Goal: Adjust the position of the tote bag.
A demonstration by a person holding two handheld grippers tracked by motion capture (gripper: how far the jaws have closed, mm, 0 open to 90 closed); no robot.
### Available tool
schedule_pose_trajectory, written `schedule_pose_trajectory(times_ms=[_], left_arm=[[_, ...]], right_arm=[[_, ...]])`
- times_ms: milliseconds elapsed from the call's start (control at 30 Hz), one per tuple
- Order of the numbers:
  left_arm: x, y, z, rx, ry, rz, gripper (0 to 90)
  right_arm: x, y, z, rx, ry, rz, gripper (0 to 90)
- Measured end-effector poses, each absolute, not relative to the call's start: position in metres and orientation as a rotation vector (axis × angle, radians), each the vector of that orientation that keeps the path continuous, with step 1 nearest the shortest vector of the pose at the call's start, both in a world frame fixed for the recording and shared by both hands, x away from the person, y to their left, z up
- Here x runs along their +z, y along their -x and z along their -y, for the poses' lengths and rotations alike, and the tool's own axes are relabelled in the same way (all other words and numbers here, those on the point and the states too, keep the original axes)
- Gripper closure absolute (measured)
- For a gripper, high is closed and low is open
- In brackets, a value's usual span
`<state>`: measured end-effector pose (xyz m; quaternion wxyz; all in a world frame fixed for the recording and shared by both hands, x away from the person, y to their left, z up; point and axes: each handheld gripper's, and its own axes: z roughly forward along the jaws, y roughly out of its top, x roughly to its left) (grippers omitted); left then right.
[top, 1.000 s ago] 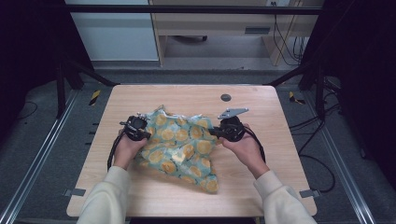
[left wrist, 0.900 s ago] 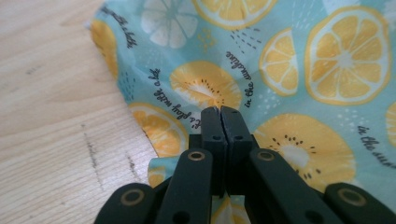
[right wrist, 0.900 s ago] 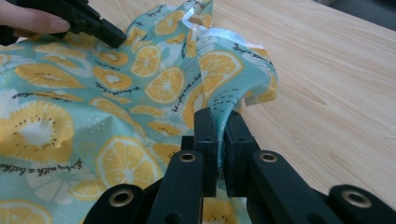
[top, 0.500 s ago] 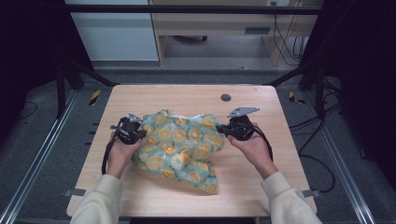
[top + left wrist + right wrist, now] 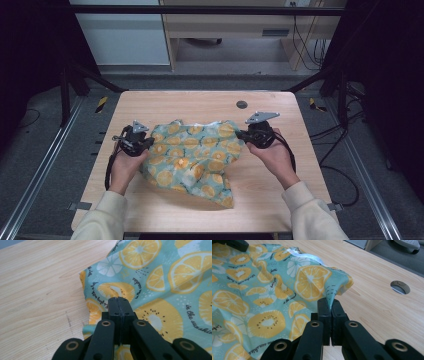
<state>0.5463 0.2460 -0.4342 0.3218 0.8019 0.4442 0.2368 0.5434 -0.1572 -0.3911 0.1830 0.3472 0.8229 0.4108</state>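
A pale wooden table with rounded corners [image 5: 165,102] sits under a fixed overhead camera, with grey floor and dark frame rails around it. A person in cream sleeves reaches in from the near edge, holding a black two-jaw gripper in each hand.

Across the middle of the table lies a teal cotton cloth printed with yellow lemon and kiwi slices [image 5: 192,155]. It is partly spread: the far edge is pulled fairly taut between the two grippers, while the near part hangs down in loose folds toward the person, ending in a rumpled corner near the table's front edge.

The left gripper [image 5: 145,143] is clenched on the cloth's left edge; in the left gripper view its jaws meet tightly with the printed fabric [image 5: 160,290] pinched between them. The right gripper [image 5: 242,135] is likewise clamped on the cloth's right corner; the right gripper view shows a peak of fabric [image 5: 332,293] rising out of its closed jaws.

A small round grey hole in the tabletop [image 5: 241,104] lies beyond the cloth, near the far edge.

Judging by this, the grasping of two corners is done and the stretching is under way. What seems left is to flatten the sagging near half and lay or fold the cloth neatly.
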Motion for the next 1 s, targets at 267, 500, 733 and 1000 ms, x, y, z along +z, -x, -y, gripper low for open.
schedule_pose_trajectory(times_ms=[267, 500, 733, 1000], left_arm=[[-0.42, -0.534, -0.252, 0.634, -2.038, -1.138, 90.0], [-0.405, -0.524, -0.252, 0.671, -2.003, -1.099, 90.0], [-0.394, -0.518, -0.251, 0.699, -1.988, -1.07, 90.0], [-0.386, -0.513, -0.25, 0.714, -1.974, -1.04, 90.0]], right_arm=[[-0.385, -0.541, 0.161, 1.169, -0.95, -2.301, 88.9], [-0.374, -0.541, 0.164, 1.176, -0.944, -2.256, 89.0], [-0.363, -0.542, 0.165, 1.175, -0.938, -2.216, 89.0], [-0.357, -0.542, 0.166, 1.182, -0.931, -2.174, 89.0]])
